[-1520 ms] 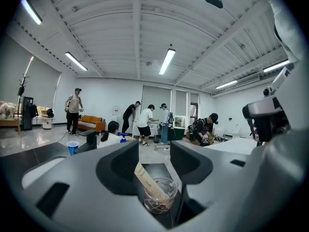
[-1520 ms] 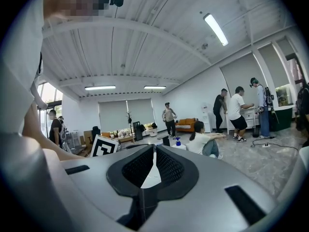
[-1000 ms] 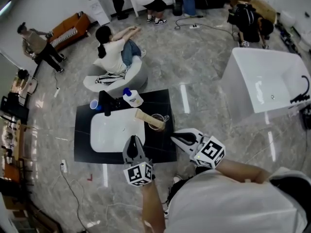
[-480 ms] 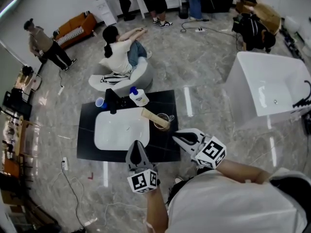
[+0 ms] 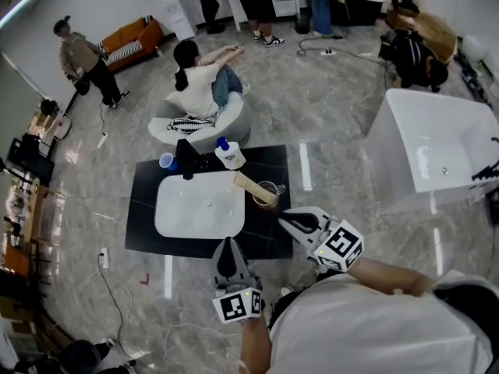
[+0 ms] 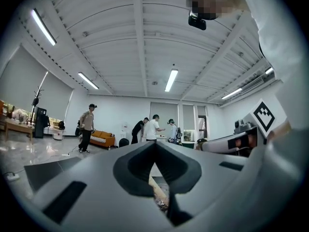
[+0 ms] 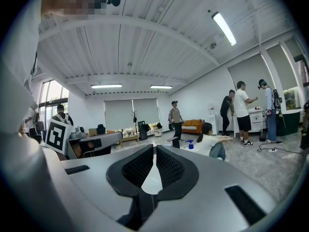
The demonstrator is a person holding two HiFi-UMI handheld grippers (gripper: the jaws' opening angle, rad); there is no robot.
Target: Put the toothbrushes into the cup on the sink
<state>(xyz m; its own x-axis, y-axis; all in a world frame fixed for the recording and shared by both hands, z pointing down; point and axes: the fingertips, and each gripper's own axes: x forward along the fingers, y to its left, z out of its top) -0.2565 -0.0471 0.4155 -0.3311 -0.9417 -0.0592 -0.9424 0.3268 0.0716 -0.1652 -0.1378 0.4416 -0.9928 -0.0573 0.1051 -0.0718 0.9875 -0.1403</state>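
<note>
A black counter (image 5: 265, 240) holds a white sink basin (image 5: 199, 206). At the basin's right stands a clear glass cup (image 5: 269, 195), and a long tan pack (image 5: 249, 184) leans slanted across its rim. My left gripper (image 5: 228, 242) hangs over the counter's front edge, shut and empty; its tips meet in the left gripper view (image 6: 155, 143). My right gripper (image 5: 282, 220) hovers just right of the counter's front right corner, below the cup, also shut with nothing in it (image 7: 154, 148). Whether the pack holds toothbrushes I cannot tell.
A black faucet (image 5: 185, 159), a blue cup (image 5: 166, 160) and a blue-capped bottle (image 5: 231, 155) stand along the counter's far edge. A person (image 5: 204, 86) sits on a white seat behind it. A white bathtub (image 5: 437, 142) stands at the right. Other people stand farther back.
My left gripper has drawn back from over the counter toward its front edge. The right gripper has stayed in place. The view has shifted slightly.
</note>
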